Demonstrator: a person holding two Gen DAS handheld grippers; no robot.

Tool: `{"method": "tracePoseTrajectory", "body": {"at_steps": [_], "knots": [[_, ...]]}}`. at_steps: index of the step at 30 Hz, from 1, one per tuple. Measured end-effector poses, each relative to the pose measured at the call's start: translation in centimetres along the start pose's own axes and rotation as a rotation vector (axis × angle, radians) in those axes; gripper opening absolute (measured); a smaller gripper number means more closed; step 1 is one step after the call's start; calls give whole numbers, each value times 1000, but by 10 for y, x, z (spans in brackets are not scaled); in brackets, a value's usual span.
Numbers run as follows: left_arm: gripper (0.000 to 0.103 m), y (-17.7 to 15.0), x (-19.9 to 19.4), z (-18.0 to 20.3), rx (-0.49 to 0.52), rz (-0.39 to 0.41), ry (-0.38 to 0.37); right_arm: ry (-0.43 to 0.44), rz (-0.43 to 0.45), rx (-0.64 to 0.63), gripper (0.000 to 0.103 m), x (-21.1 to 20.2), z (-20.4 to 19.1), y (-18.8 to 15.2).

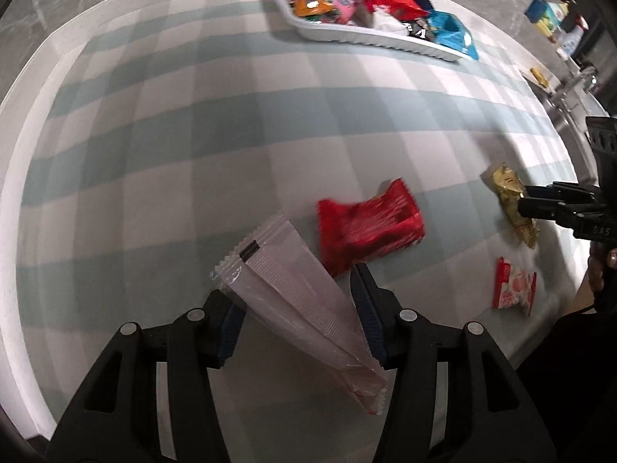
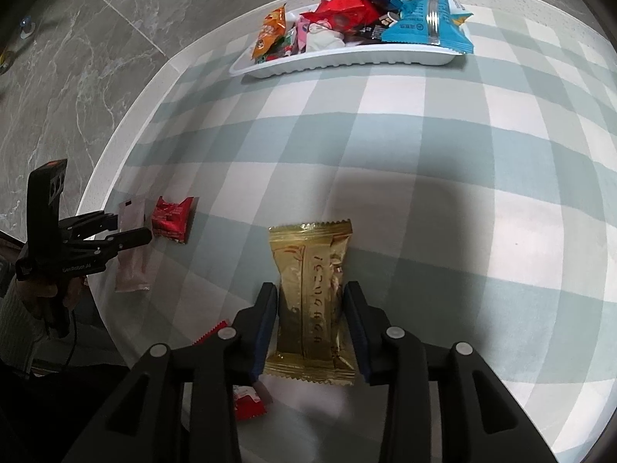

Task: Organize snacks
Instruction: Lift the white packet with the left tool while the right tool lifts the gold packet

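My left gripper is shut on a pale pink stick packet, which lies slanted between its fingers; it also shows in the right wrist view. A red snack packet lies just beyond it. My right gripper is shut on a gold snack packet, held lengthwise above the checked tablecloth; the packet also shows in the left wrist view. A white tray heaped with several snack packets stands at the far side of the table.
A small red-and-white packet lies near the table's front edge, below my right gripper. The round table's white rim drops off to a grey marble floor. Shelves with boxes stand at the far right.
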State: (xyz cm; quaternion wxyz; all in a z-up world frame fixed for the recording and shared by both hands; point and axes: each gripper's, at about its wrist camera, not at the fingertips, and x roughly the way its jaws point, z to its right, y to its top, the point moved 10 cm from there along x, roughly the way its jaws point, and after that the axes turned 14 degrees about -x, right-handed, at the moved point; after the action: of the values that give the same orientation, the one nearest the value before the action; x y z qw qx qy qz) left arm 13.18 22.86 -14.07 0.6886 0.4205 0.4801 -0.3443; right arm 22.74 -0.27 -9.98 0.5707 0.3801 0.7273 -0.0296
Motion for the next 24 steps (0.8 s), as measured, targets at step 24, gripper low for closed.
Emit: {"method": "tracePoseTrajectory", "body": {"at_steps": [24], "knots": [[47,-35,-10,-9,-64,34,110,-192,-61,-232,34,6,-16,-7]]}}
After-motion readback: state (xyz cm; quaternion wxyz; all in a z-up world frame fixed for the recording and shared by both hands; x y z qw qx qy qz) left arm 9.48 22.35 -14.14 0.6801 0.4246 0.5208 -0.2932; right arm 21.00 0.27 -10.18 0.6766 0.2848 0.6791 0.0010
